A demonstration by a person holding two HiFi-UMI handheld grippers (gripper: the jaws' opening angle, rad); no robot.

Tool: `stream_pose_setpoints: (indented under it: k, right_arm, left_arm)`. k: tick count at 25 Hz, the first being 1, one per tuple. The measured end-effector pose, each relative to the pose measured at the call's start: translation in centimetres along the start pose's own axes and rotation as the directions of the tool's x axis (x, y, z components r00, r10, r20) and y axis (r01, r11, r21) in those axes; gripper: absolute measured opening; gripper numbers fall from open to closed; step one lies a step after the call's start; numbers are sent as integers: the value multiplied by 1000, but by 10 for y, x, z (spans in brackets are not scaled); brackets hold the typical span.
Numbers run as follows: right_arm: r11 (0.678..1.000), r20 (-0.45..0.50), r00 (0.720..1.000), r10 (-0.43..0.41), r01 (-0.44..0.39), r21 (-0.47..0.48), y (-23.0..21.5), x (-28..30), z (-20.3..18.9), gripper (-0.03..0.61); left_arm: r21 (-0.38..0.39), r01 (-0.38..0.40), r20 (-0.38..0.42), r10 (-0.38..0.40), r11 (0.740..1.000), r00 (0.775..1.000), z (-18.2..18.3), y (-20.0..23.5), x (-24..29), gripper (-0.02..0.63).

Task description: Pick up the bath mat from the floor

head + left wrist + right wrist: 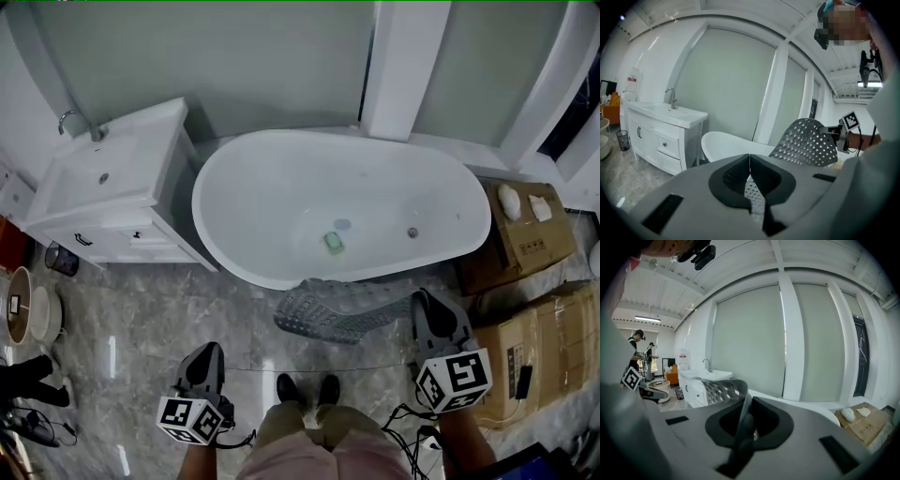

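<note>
Right gripper [427,309]: jaws clamped on one end of the bath mat [342,309]; in the right gripper view the grey perforated sheet [719,392] passes edge-on between the pads.

Left gripper [206,361]: jaws together with nothing between them, held low on the person's left and well apart from the mat.

Position of mat: lifted clear of the marble-pattern floor [141,319], just in front of the bathtub's [202,202] near rim. Its long axis runs leftward from the right gripper, parallel to that rim, and the free end sags towards the left gripper's side. The left gripper view shows it arched above the tub rim [806,143].

Judgement: pick-up largely achieved; the free end is the left gripper's to take, if any support is wanted.

Room: a white vanity [122,178] stands left of the tub and cardboard boxes [525,234] stand right of it.
</note>
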State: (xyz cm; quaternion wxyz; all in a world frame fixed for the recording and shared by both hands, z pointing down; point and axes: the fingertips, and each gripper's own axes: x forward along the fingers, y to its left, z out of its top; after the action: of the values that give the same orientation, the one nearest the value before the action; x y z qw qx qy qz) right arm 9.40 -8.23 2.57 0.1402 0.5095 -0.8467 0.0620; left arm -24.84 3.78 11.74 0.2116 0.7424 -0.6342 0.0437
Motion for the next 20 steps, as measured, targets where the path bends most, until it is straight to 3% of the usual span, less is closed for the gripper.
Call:
stream_pose_setpoints:
  k: [13,20]
  right_arm:
    - [997,37,998,-59,61,-54,-3,-4,20,28]
    - [995,74,993,-92,95,-34,-10,-13,27,28]
  left_arm:
    - [-8,8,15,-8,1000,1000,-1,4,-8,25]
    - [24,-49,61,47,999,997,15,8,-13,26]
